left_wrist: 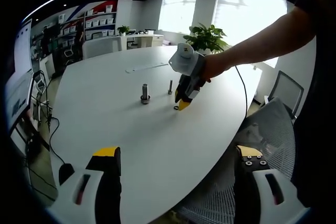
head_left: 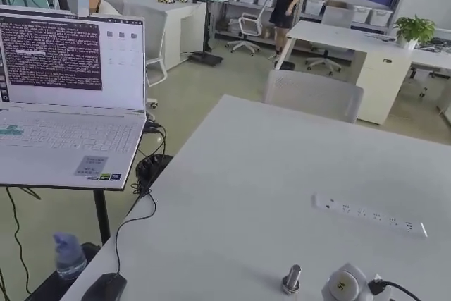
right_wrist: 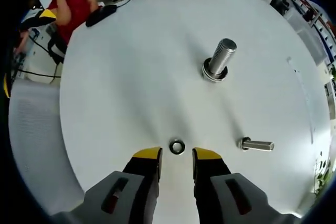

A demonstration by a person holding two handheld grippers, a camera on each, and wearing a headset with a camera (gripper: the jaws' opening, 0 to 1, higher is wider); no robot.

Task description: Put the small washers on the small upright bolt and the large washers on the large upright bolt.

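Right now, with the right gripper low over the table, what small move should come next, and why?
Probably ease the right gripper forward so its open, empty jaws straddle the washer, which lies flat on the table just beyond their tips.

1 lg bolt (right_wrist: pixel 220 59), 1 sm bolt (right_wrist: pixel 256 144), 1 loose washer (right_wrist: pixel 177 146), 1 pwr strip (head_left: pixel 370 216)

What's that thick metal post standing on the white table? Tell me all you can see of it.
It is the large bolt, silvery metal, standing upright on the white table, threaded shaft up, flat at the top. Around its foot is a wider ringed collar, its head or washers already on it; I cannot tell which. Nothing grips it: it stands apart from the small bolt and the right gripper.
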